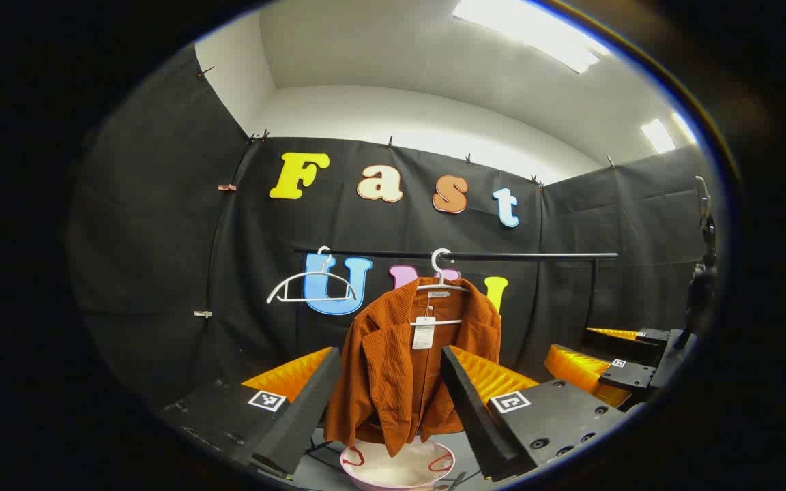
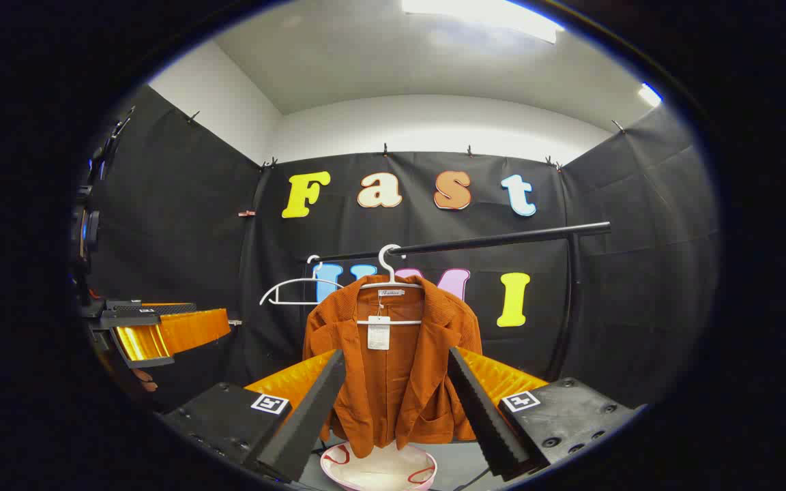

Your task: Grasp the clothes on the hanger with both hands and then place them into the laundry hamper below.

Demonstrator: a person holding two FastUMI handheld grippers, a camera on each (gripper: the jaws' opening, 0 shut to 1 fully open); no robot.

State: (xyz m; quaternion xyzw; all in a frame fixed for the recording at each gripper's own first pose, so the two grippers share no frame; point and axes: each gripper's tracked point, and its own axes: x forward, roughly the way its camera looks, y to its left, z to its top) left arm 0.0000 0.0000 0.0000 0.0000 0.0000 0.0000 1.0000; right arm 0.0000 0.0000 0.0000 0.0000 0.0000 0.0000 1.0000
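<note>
A rust-orange corduroy jacket [image 1: 406, 361] [image 2: 393, 368] hangs on a white hanger [image 1: 441, 273] [image 2: 389, 269] from a black rail [image 1: 522, 256] [image 2: 495, 240]. Below it stands a pale pink hamper [image 1: 398, 470] [image 2: 379, 469] with red handles. My left gripper [image 1: 387, 368] is open, short of the jacket, its fingers framing the jacket's lower half. In the right gripper view my right gripper [image 2: 396, 368] is likewise open in front of the jacket. The right gripper [image 1: 611, 368] also shows at the right of the left gripper view, and the left gripper [image 2: 161, 331] at the left of the right gripper view.
A second white hanger [image 1: 312, 286] [image 2: 294, 290] hangs bare on the rail left of the jacket. The rail's upright post [image 2: 567, 307] stands at the right. Black cloth walls close the booth on three sides.
</note>
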